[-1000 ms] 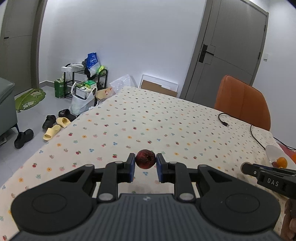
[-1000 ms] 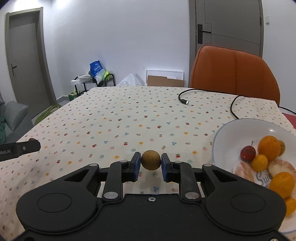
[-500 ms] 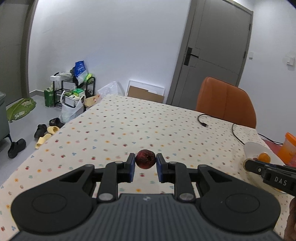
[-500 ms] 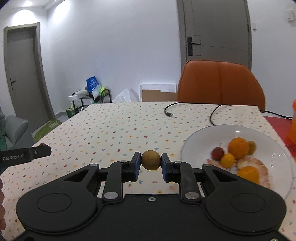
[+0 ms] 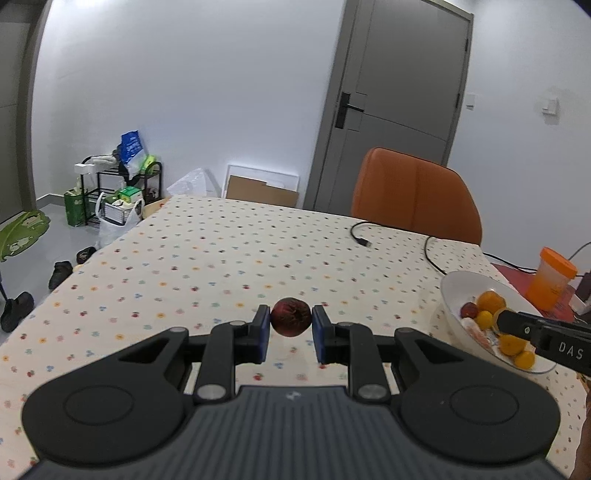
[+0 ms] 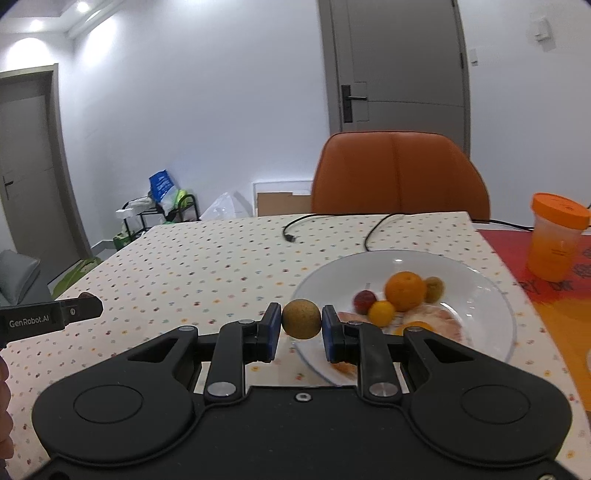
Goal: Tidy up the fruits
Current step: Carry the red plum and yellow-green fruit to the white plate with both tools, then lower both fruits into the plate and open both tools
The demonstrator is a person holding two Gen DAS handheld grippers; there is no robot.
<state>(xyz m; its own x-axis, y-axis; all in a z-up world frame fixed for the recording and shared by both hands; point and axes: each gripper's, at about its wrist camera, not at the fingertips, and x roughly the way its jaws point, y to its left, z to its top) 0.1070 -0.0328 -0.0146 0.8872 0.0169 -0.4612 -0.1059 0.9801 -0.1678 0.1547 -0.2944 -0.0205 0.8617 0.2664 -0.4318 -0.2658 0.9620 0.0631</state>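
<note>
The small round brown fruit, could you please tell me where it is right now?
In the right wrist view, the small round brown fruit sits clamped in the right gripper, above the near-left rim of the white bowl.

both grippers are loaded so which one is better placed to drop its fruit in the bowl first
Right, probably. The right gripper holds the brown fruit at the white bowl rim. The left gripper with the dark red fruit is off to the bowl's left.

The room is evenly and brightly lit; two recessed ceiling lights [image 6: 59,16] glare at the right view's upper left. Straight lines are bowed by fisheye distortion, corners are darkened. The fruit in the white bowl [image 6: 491,291] appears slightly blurred, perhaps by motion.
</note>
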